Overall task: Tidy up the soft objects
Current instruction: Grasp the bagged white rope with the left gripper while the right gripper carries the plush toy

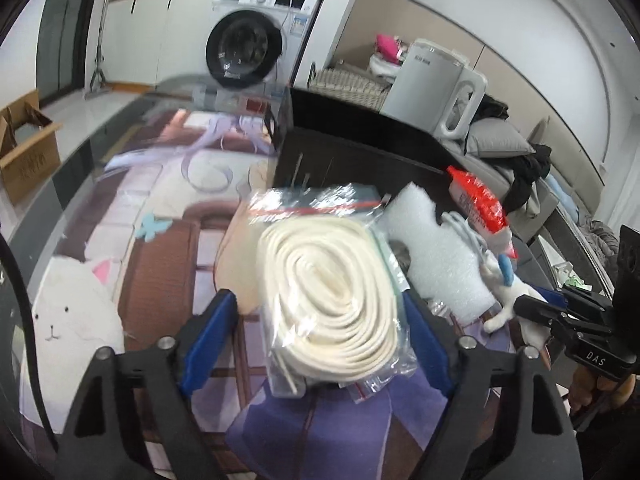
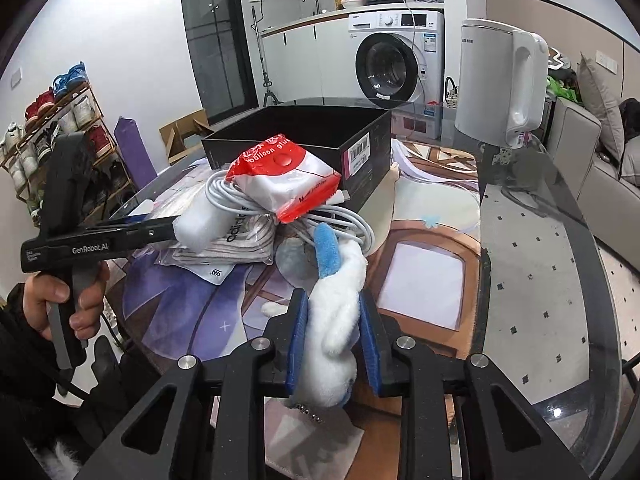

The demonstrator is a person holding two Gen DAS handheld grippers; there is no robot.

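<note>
My left gripper (image 1: 320, 316) has its blue pads on either side of a clear bag holding a coiled cream strap (image 1: 332, 284), on the printed table mat; the jaws are wide and I cannot see that they press it. My right gripper (image 2: 334, 334) is shut on a white plush toy with a blue ear (image 2: 338, 308), also showing in the left wrist view (image 1: 506, 300). Behind lie a white foam block (image 1: 436, 252), a red-and-white balloon glue pack (image 2: 284, 176), a white cable (image 2: 352, 224), a bagged striped cloth (image 2: 240, 240) and an open black box (image 2: 304, 136).
A white electric kettle (image 2: 500, 80) stands on the glass table at the right. A washing machine (image 2: 396, 60) is beyond the table. A cardboard box (image 1: 24, 148) sits on the floor. A sofa with cushions (image 1: 496, 144) is to the right.
</note>
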